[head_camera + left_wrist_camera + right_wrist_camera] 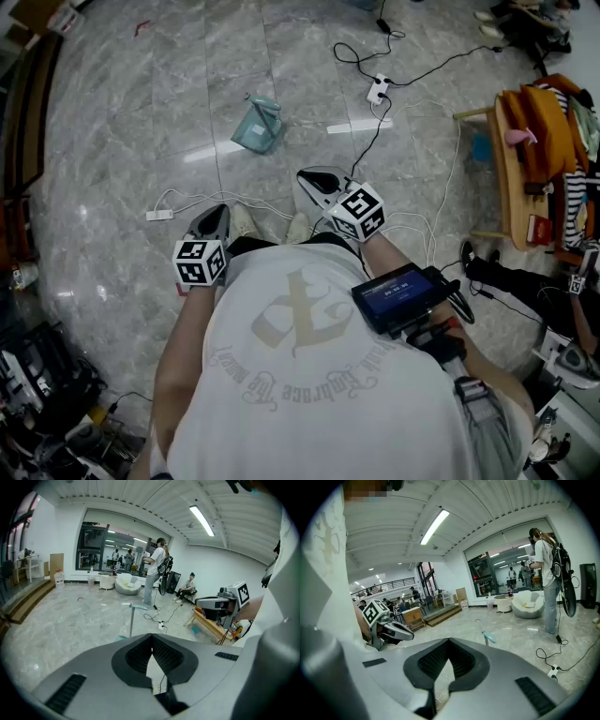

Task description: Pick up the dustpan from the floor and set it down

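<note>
The teal dustpan (259, 124) stands on the marble floor ahead of me, its long handle upright. My left gripper (216, 212) is held at waist height, well short of it and a little to its left, jaws shut and empty. My right gripper (307, 177) is level with it on the right, also shut on nothing. In the left gripper view the dustpan's handle (131, 617) rises just beyond the closed left gripper (151, 638). Only the dustpan's handle top (489, 637) shows over the closed right gripper (448, 642) in the right gripper view.
A white power strip (379, 90) with black cables lies beyond the dustpan to the right. A white cord and adapter (157, 215) trail on the floor at left. A wooden bench (511, 164) piled with clothes stands at right. A person with a backpack (157, 571) stands further off.
</note>
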Action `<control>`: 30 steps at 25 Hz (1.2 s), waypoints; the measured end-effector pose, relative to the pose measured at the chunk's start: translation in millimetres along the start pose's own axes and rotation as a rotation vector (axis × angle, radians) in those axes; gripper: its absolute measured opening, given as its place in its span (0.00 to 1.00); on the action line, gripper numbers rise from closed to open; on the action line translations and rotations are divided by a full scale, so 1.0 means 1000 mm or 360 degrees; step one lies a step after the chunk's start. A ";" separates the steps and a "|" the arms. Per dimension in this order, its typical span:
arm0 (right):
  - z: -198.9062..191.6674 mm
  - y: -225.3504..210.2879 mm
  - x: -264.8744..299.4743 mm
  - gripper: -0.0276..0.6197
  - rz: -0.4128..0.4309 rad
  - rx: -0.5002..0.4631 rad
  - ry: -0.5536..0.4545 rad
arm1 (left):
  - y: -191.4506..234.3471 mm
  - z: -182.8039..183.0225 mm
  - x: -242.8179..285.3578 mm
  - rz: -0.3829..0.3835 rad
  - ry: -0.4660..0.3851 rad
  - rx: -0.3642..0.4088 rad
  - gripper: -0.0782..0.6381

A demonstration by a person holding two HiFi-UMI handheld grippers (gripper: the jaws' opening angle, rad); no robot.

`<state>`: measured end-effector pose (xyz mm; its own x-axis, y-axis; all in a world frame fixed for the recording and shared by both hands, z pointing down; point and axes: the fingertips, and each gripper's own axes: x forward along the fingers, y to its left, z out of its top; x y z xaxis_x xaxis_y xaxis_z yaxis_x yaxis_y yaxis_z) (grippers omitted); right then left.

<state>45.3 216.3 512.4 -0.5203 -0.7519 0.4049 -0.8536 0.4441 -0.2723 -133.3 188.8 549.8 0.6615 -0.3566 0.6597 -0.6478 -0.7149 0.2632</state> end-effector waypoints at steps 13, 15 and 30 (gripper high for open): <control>0.005 0.004 0.001 0.07 0.0009 0.0054 -0.0069 | 0.005 0.001 -0.012 0.0037 -0.0011 -0.0004 0.13; 0.009 0.002 0.004 0.07 -0.0007 0.0052 -0.0061 | 0.013 0.007 -0.012 0.0040 -0.0020 0.0001 0.13; 0.033 -0.014 0.052 0.07 -0.0186 0.0068 -0.0011 | 0.076 0.053 0.015 -0.0080 -0.0048 0.0053 0.13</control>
<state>30.6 154.6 508.3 -0.4170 -0.8007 0.4301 -0.9065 0.3322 -0.2604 -152.9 97.6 542.6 0.7044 -0.3371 0.6247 -0.6008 -0.7518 0.2717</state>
